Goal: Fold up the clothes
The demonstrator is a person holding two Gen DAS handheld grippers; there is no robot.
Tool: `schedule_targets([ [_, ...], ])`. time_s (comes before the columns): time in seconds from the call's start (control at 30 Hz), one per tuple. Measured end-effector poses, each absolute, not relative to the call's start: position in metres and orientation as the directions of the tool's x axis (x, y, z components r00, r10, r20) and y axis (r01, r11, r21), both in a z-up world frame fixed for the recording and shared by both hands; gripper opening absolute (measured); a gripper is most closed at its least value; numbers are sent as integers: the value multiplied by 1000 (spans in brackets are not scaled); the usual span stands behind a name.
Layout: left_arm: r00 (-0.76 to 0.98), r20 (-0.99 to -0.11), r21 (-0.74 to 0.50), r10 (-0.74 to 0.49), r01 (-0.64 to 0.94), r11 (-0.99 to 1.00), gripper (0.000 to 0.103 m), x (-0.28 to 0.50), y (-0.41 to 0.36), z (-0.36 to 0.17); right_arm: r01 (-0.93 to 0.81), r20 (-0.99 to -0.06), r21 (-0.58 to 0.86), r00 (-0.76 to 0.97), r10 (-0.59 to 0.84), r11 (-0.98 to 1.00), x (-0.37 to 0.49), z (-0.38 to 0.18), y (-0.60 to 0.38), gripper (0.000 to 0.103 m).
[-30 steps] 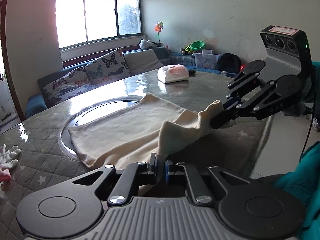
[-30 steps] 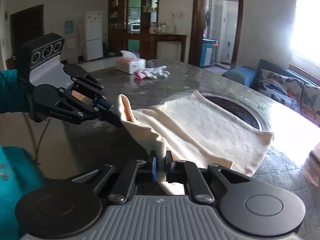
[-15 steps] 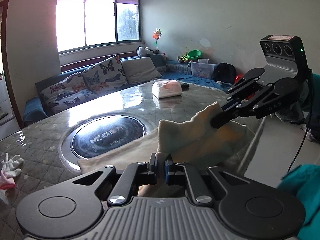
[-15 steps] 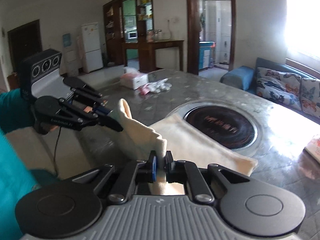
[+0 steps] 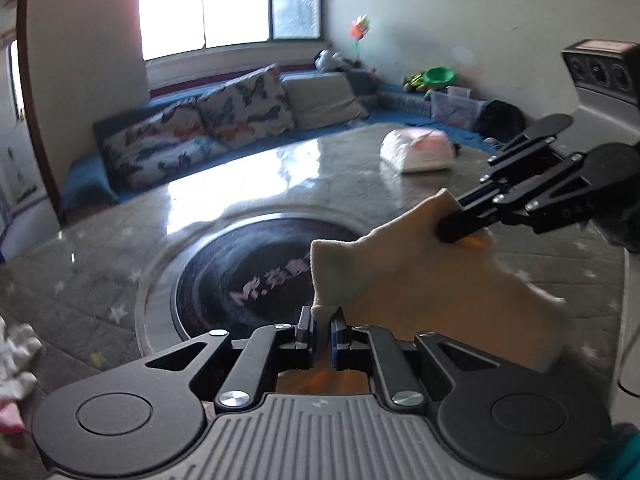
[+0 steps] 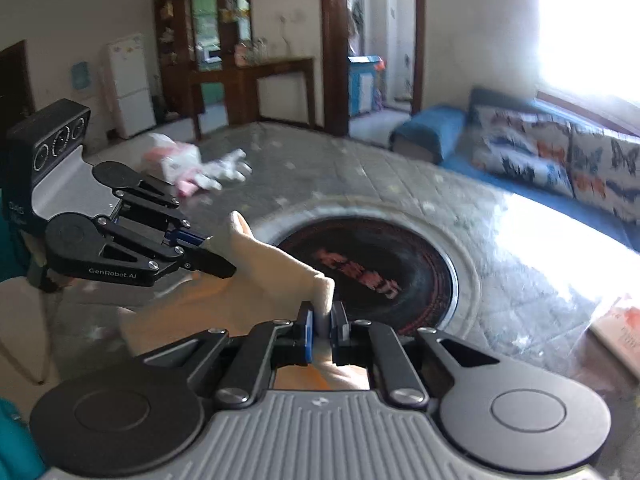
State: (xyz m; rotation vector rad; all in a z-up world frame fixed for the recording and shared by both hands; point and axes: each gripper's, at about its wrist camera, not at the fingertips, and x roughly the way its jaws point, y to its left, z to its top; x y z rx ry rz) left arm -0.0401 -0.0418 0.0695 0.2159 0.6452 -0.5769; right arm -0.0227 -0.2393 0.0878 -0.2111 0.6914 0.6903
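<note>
Two corners of the cream cloth are pinched by the left gripper and right gripper at lower centre, and the cloth, earlier spread over the table's dark disc, has been dragged off it, suggesting the fold is underway.

Each fisheye sits just behind its own gripper, angled down across the round table: the left view faces the window sofa, the right view the kitchen doorway, both sharing the cream cloth and dark centre disc.
</note>
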Motion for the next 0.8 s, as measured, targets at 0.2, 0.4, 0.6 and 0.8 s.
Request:
schedule_targets([
  [0.2,628,-685,-21,-370,491,871,16,-14,-44,29,-540,-691,85,573,440,838,8,32,-227,8],
  [0.4,666,-674,-21,-318,414,910,24,-9,-31,30,-466,-679,117,607,413,877,8,13,-241,12],
  [0.6,694,-652,-37,-304,372,927,22,-17,-22,45,-463,-617,77,673,407,883,-5,29,-254,19],
  [0.8,686,-623,-76,-376,425,902,32,-47,-37,63,-435,-507,48,765,397,899,-29,59,-263,68],
])
